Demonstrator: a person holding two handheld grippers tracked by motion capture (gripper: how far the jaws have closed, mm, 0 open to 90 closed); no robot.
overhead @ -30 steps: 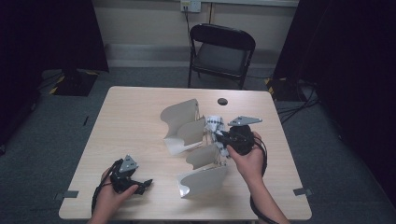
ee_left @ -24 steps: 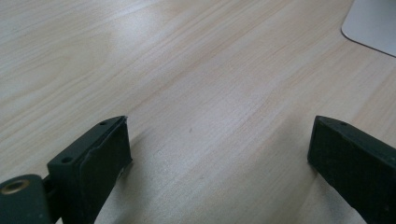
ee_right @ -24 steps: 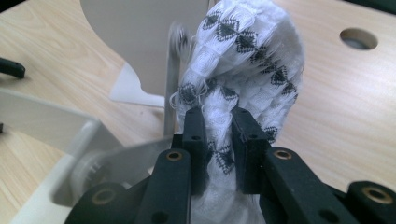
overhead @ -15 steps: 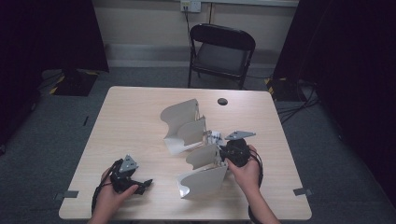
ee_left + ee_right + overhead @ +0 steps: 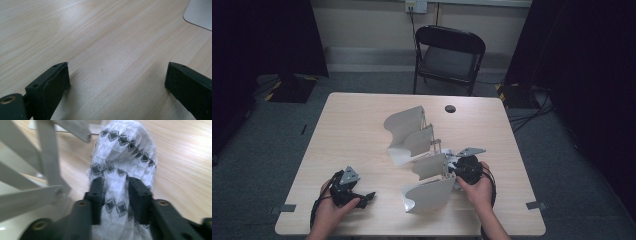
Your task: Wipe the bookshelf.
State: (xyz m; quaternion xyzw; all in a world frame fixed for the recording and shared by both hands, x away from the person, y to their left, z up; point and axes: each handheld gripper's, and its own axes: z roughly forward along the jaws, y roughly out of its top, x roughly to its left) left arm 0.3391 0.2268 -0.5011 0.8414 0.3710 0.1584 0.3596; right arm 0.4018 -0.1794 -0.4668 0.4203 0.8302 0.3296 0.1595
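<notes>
Right tool (image 5: 115, 195) has just been easing open, white patterned cloth (image 5: 125, 160) between its jaws at frame centre, on the counter (image 5: 185, 157) beside the rack (image 5: 47, 170) – we judge it soft, light; grab a bunched fold. Left tool (image 5: 116, 82) open, empty.

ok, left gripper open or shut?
Open: left gripper jaws stand wide apart over bare table, nothing between them.

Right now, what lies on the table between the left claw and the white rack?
Nothing: in the high view, bare table separates the left claw from the white rack.
</notes>
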